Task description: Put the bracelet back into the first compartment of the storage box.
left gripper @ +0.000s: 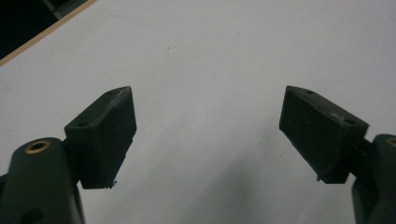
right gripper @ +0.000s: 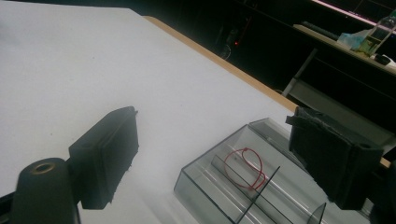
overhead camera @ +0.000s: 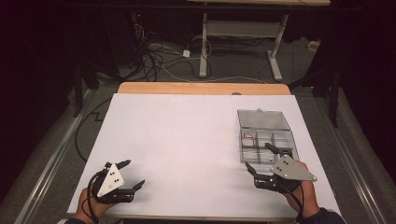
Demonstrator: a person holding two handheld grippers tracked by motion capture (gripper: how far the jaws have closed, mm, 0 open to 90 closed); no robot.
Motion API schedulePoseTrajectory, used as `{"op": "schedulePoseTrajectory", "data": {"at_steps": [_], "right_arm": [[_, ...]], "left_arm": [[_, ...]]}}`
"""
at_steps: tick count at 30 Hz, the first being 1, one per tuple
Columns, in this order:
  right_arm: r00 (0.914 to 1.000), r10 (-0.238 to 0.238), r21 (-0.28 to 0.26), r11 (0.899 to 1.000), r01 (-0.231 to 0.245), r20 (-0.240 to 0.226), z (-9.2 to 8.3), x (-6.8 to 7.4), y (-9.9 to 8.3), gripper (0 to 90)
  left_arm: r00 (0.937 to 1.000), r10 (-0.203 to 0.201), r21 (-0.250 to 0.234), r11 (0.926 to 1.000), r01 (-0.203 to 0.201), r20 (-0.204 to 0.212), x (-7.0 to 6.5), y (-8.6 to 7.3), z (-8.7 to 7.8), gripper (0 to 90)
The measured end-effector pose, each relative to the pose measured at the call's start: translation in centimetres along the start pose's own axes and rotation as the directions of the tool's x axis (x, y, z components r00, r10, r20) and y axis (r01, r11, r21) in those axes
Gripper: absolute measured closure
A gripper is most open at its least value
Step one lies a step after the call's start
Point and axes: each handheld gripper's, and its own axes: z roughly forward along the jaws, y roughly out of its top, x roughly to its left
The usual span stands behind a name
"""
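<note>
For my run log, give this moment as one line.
left gripper: open, empty | right gripper: open, at clear box | red loop: inside box

Compartment box (right gripper: 243, 186) — near end cut off by the edge.

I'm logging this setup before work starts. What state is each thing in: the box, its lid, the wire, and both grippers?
Clear plastic box: open, flat on the white table.
Lid: swung back, lying flat behind the box.
Red wire: looped, lying loose in one compartment.
Left gripper: open, holding nothing, low over the table.
Right gripper: open, holding nothing, at the box's near edge.
</note>
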Motion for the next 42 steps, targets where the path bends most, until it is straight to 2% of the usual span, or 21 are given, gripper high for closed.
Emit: {"op": "schedulePoseTrajectory", "data": {"at_steps": [16, 27, 31, 33, 39, 42], "right_arm": [[0.9999, -0.008, 0.035, 0.999, 0.008, 0.006, -1.1, -0.4, -2.3, 15.9], [0.9994, 0.021, 0.066, 0.998, -0.022, 0.027, -1.9, -1.3, -4.7, 16.0], [0.9980, 0.051, 0.070, 0.996, -0.054, 0.037, -2.3, -1.6, -5.7, 16.1], [0.9985, 0.037, 0.087, 0.995, -0.040, 0.040, -2.3, -1.6, -6.1, 16.1], [0.9984, 0.043, 0.099, 0.994, -0.046, 0.038, -2.3, -1.7, -6.6, 16.1], [0.9983, 0.045, 0.087, 0.995, -0.048, 0.037, -2.4, -1.6, -6.5, 16.1]], "left_arm": [[0.9999, 0.011, 0.002, 0.9999, -0.011, 0.006, -0.1, 0.1, 0.1, 17.6], [0.9999, 0.005, -0.001, 1.0000, -0.005, 0.014, 0.0, 0.2, 0.4, 17.6], [0.9998, 0.012, 0.001, 0.9999, -0.012, 0.017, -0.1, 0.2, 0.5, 17.6], [0.9998, 0.014, 0.002, 0.9999, -0.014, 0.017, -0.1, 0.2, 0.5, 17.6], [0.9996, 0.023, 0.006, 0.9997, -0.023, 0.015, -0.3, 0.3, 0.4, 17.6], [0.9997, 0.020, 0.002, 0.9998, -0.020, 0.017, -0.3, 0.3, 0.3, 17.6]]}}
